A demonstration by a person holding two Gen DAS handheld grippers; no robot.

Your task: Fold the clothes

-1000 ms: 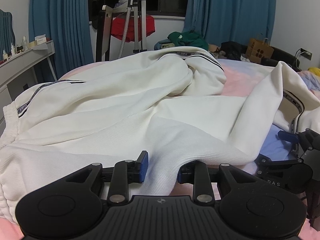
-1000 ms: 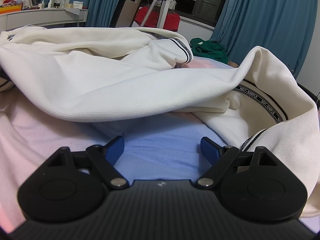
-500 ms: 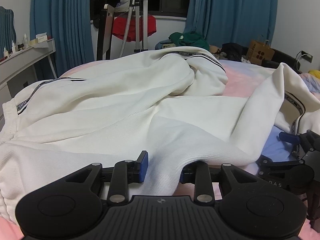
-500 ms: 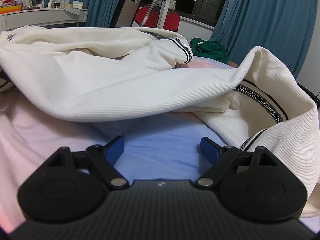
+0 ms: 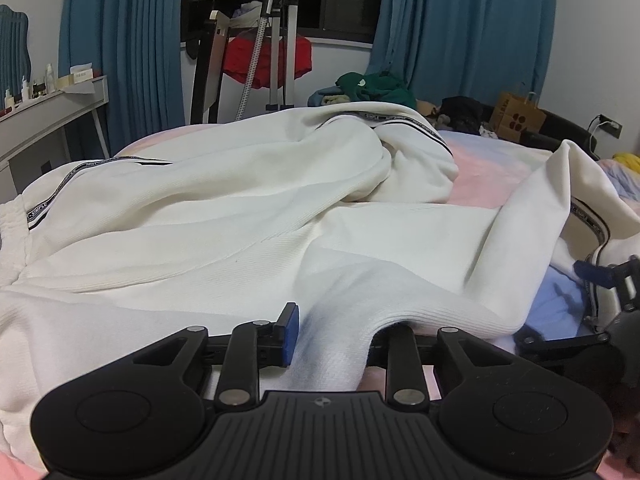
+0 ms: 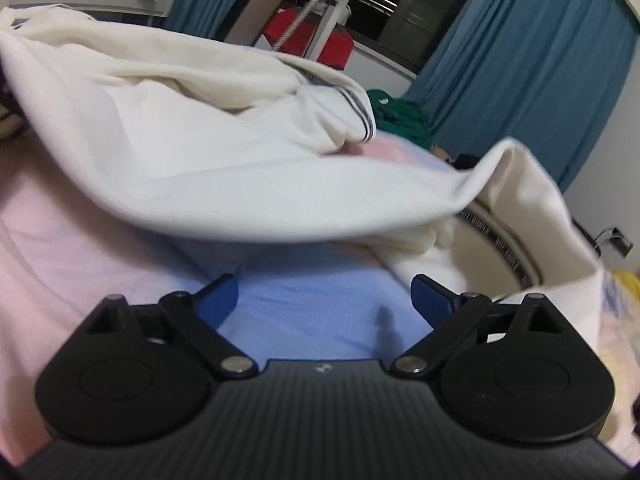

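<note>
A cream white garment (image 5: 224, 216) with black lettered tape trim lies crumpled across the bed. My left gripper (image 5: 334, 330) is shut on a fold of its near edge; the fabric drapes over the right finger and hides it. My right gripper (image 6: 324, 294) is open and empty, low over the blue sheet (image 6: 312, 312), with the garment's raised edge (image 6: 260, 200) just beyond its fingertips. The right gripper also shows at the right edge of the left wrist view (image 5: 600, 300).
The bed sheet is pink and blue (image 5: 488, 176). Behind the bed stand a garment steamer and rack with red cloth (image 5: 272, 56), blue curtains (image 5: 124, 52), a green clothes pile (image 5: 372, 86), a paper bag (image 5: 518, 118) and a white dresser (image 5: 44, 112) at the left.
The right gripper has tilted and shifted, its view now rolled and blurred; it stays open. The left gripper keeps its hold on the garment, almost still.
</note>
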